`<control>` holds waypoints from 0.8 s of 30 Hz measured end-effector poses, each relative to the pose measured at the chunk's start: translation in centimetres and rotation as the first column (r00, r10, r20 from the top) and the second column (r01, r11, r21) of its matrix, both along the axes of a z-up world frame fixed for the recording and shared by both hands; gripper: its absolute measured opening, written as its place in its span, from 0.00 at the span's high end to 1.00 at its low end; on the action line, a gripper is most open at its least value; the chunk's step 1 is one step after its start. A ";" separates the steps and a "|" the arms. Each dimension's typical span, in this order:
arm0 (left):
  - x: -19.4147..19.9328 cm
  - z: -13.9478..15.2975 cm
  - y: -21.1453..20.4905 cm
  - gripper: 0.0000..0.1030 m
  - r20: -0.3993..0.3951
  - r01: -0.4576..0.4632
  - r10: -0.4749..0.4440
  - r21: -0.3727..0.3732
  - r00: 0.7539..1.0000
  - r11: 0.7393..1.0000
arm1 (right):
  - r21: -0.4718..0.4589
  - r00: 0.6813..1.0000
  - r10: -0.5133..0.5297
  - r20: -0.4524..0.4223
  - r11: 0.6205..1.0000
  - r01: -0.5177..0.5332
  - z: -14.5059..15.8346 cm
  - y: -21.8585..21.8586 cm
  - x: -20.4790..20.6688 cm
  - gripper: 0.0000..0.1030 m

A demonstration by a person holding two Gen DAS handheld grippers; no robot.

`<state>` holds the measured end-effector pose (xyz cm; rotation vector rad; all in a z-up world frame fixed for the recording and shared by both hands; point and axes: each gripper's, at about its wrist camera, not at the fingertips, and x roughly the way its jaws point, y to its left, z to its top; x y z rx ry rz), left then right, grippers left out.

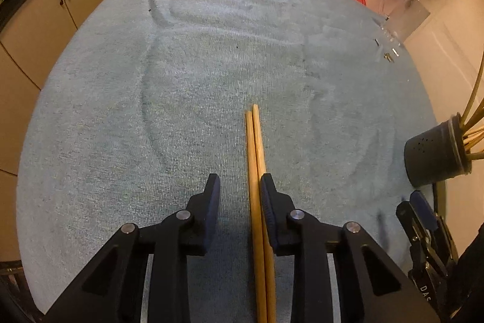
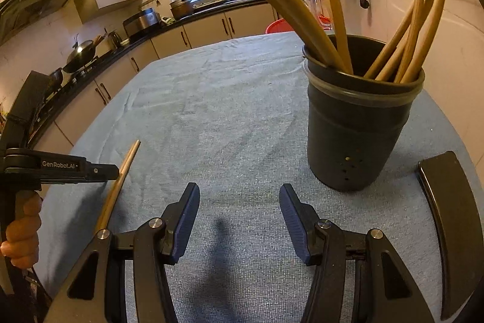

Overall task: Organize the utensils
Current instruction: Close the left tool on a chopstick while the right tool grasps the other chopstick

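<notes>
On the left, the left gripper [image 1: 237, 186] is seen with its jaws parted, and a pair of long, pale wooden chopsticks [image 1: 255, 159] runs forward between them. The pair lies against the inner face of the right-hand finger, a clear gap being left to the other finger, so no squeeze is applied; whether the sticks rest on the blue-grey towelling cloth [image 1: 181, 74] cannot be told. Their tips are pointed away from the claw.

Further right, the right gripper [image 2: 239, 202] is held wide and holds nothing, only cloth being seen between its fingers. Ahead of it and slightly to its right stands the dark cylindrical utensil holder [image 2: 360, 135], upright, with several similar wooden chopsticks [image 2: 402, 50] already leaning inside. A flat black curved object [image 2: 447, 226] lies just right of this claw.

The task is judged largely done: most sticks are stowed, and the one loose pair has yet to be gripped and dropped into the holder.
</notes>
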<state>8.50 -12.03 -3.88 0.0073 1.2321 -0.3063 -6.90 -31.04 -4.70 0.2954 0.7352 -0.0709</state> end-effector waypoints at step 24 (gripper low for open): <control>-0.7 -0.3 3.7 0.93 0.046 -0.061 0.058 0.065 0.997 0.996 | -0.049 0.999 -0.002 -0.043 0.999 0.000 -0.2 0.5 0.8 0.43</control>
